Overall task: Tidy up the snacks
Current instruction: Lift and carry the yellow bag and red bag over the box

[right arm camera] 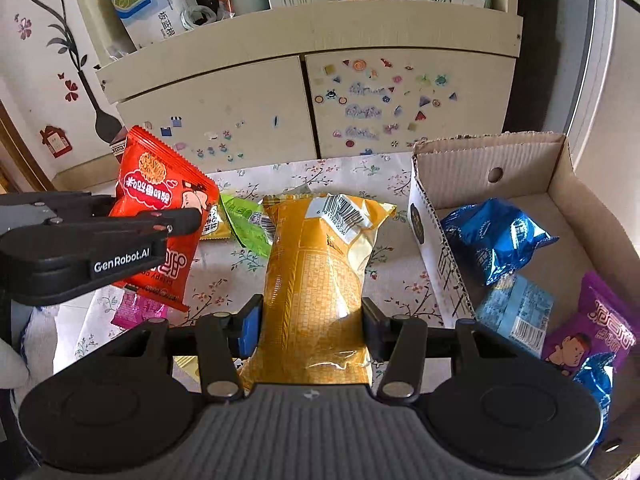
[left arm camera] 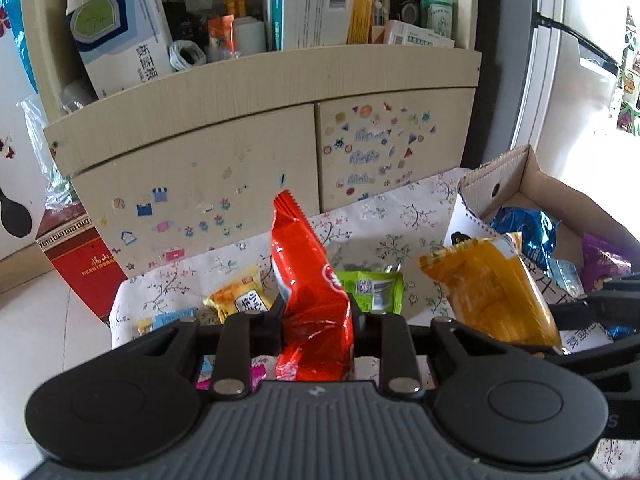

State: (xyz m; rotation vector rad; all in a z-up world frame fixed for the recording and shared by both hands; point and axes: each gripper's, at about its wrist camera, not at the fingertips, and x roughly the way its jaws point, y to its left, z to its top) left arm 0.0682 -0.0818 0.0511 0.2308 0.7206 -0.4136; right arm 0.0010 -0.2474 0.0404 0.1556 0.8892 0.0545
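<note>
Jaws grip red packet point(left arm camera: 310, 280), apparently lifted.

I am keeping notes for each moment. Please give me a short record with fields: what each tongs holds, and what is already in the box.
left tongs: shut on red packet
right tongs: shut on yellow packet
cardboard box: blue packet, light blue packet, purple packet
flowered cloth: green packet lies there

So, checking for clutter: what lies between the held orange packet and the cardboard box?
Right wrist view: only bare flowered tablecloth between the orange packet and the cardboard box.
</note>
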